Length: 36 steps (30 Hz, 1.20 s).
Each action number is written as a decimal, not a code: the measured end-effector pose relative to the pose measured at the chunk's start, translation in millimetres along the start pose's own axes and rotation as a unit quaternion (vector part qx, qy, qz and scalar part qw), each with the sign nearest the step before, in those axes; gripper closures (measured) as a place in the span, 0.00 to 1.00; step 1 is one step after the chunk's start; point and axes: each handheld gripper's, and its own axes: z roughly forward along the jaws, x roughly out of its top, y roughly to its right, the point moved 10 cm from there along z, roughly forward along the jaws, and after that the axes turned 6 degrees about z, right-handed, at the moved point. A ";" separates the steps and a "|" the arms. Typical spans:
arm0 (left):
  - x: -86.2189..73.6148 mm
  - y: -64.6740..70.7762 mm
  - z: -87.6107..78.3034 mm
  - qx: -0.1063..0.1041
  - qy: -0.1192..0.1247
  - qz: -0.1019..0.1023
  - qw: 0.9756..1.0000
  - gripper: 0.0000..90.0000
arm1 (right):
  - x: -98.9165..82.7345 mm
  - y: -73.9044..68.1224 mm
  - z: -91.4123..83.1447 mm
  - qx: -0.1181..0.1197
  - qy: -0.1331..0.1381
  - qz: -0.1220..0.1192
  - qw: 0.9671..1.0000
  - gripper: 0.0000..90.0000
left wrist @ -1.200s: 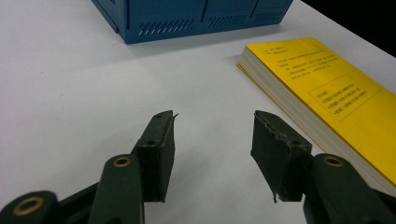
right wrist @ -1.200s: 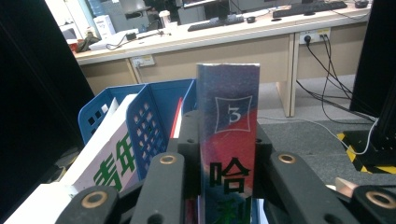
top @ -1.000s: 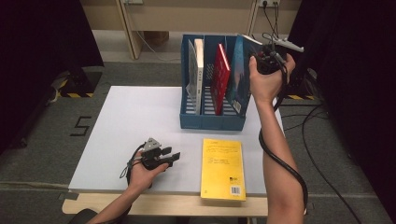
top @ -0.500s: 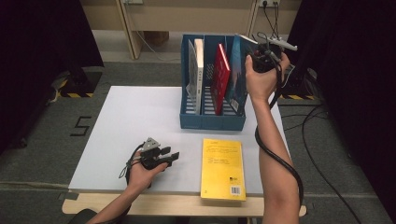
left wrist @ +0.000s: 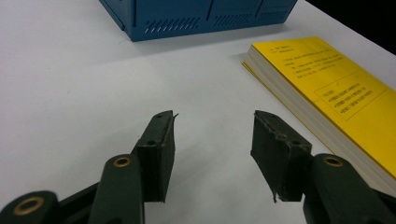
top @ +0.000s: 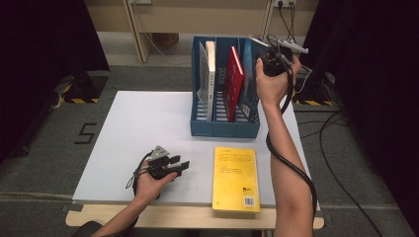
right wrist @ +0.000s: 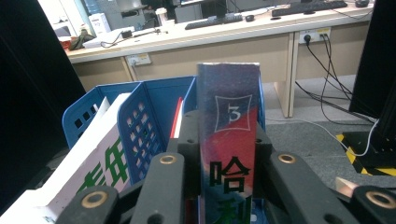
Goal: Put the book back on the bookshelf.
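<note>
Blue book clenched upright in right gripper above file rack edge, left gripper released over bare table

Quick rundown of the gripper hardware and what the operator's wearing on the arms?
Both handheld grippers, left gripper and right gripper, are black, each topped by a grey three-cornered plate. The fingers are dark blocks with ribbed pads on arms with brass-coloured rivets. A thick black cable trails from the right gripper along the forearm; thinner black cable loops by the left. No sleeves or gloves show.

Yellow book cut off at the right edge; held book's lower spine behind the gripper.
</note>
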 end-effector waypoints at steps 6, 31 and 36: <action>-0.6 -0.1 -0.1 0.000 0.000 -0.001 1.000 0.54 | -3.3 -1.7 6.1 -0.001 0.000 -0.001 1.000 0.83; -3.8 0.3 0.7 0.000 -0.002 -0.001 1.000 0.54 | -19.7 -7.5 31.5 -0.001 -0.006 -0.005 1.000 0.83; -3.9 0.3 0.5 -0.001 -0.003 -0.002 1.000 0.54 | -23.7 -7.3 37.2 -0.002 -0.008 -0.003 1.000 0.83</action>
